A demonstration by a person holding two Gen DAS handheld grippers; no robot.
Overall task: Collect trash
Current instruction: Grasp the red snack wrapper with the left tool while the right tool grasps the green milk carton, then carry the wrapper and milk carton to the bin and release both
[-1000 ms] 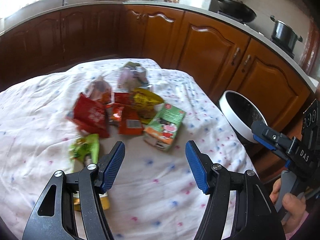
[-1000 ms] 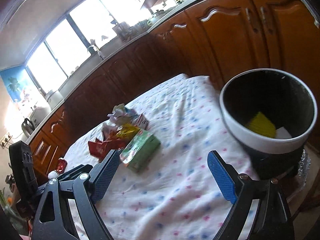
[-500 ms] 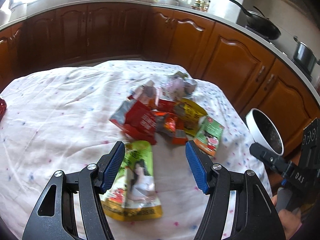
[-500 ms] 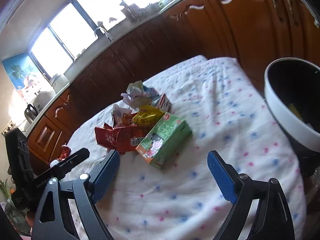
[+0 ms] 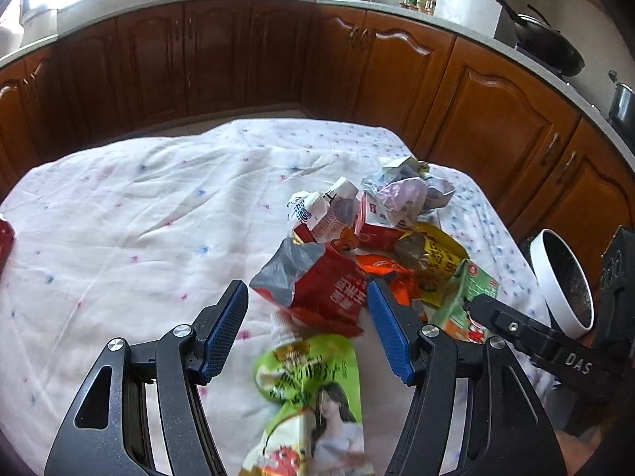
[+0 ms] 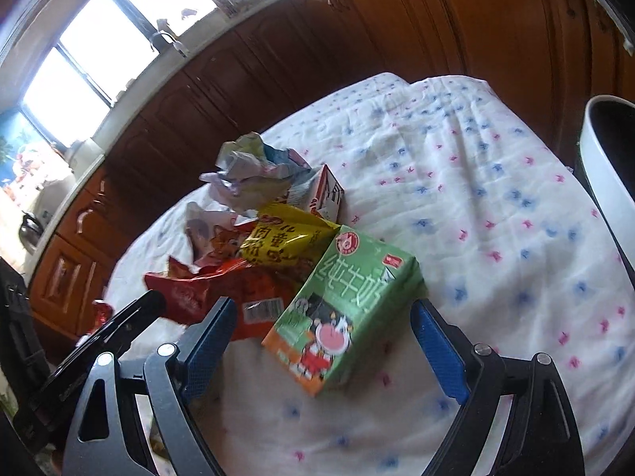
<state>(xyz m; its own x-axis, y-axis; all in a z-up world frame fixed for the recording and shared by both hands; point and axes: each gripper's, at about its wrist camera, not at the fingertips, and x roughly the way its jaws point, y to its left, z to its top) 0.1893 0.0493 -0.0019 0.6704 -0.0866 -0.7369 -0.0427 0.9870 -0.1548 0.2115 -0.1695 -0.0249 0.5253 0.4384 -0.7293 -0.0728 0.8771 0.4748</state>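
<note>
A table (image 5: 119,214) covered by a white cloth printed with small pink and blue marks carries a loose heap of trash toward its right side. In the left wrist view, a green spouted pouch (image 5: 313,388) lies flat nearest the camera. Just beyond it sits a red snack bag (image 5: 329,289) with its grey lining showing, touching an orange wrapper (image 5: 385,269) and a yellow bag (image 5: 432,254). A green milk carton (image 6: 349,309) lies on its side at the heap's right edge, beside the yellow bag. Farther back are a small red-and-white carton (image 5: 377,222) and crumpled pale wrappers (image 5: 405,190). The rest of the cloth is wrinkled.
</note>
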